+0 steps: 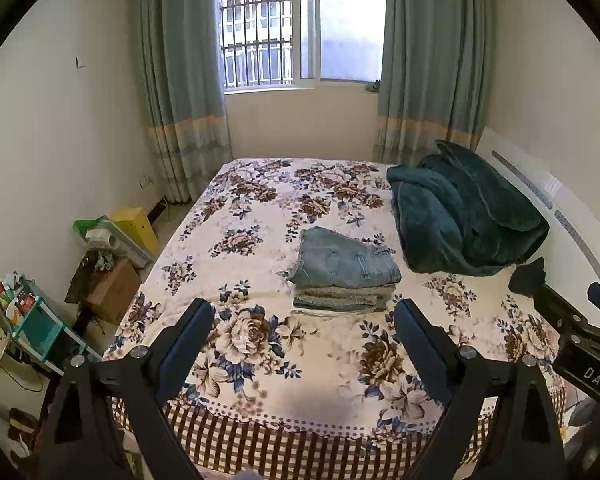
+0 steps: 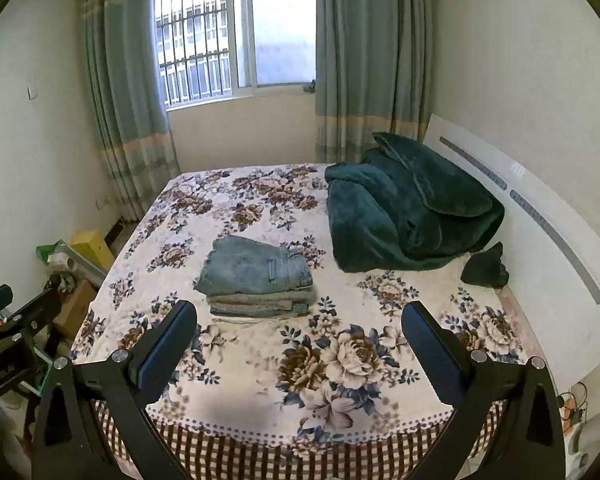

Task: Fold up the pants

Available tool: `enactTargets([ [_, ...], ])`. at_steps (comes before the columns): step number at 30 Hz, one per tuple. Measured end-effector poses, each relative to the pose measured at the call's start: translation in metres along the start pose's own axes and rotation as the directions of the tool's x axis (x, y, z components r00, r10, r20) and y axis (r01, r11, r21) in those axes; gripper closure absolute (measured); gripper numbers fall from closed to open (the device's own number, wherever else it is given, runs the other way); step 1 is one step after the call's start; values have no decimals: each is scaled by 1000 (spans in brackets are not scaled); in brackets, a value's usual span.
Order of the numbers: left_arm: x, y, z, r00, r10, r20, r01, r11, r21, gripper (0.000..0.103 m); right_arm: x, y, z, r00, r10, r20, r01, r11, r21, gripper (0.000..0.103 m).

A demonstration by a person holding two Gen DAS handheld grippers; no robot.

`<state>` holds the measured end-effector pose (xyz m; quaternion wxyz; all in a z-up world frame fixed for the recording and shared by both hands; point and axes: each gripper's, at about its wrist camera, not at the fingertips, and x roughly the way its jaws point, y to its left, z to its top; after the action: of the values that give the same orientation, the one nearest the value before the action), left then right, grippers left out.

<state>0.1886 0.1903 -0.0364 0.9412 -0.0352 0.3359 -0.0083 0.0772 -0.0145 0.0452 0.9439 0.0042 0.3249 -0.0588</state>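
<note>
- Nearest the lens, the left gripper [image 1: 304, 326] is held with its jaws spread wide and nothing between them; the same is seen of the right gripper [image 2: 300, 328], which is likewise empty.
- Both are kept above the near edge of the bed [image 1: 260, 380], well apart from the clothing; in the left view the right gripper's body shows at about 3 o'clock.
- Just beyond the fingertips, at roughly 12 o'clock from the left gripper, the pants [image 1: 346, 260] are found as a compact folded bundle of blue denim lying on the flowered cover (its layers are stacked squarely, with a seam and waistband on top).
- In the right view the pants [image 2: 258, 266] sit towards 11 o'clock, untouched.
- Further back, at 2 o'clock, a dark green blanket [image 2: 404, 216] is heaped near the headboard [image 2: 540, 216], apart from the pants.
- The folding is judged to be finished: no loose leg is left trailing, and little seems to be left beyond perhaps squaring the stack.
</note>
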Motion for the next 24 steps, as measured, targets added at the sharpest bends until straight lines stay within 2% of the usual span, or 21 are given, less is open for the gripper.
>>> enactTargets([
  [4,-5,0,-5,1000,4,5,-4,1000,3,0,-5,2,1,1000,9,0,-9,1000,-2,0],
  [9,-9,1,-9,1000,24,10,-24,1000,3,0,-13,4,2,1000,19,14,-19,1000,-13,0],
  [24,-17,-3,-12,999,35,-2,-35,999,14,0,-3,-5,4,998,53,-32,-53,999,-7,0],
])
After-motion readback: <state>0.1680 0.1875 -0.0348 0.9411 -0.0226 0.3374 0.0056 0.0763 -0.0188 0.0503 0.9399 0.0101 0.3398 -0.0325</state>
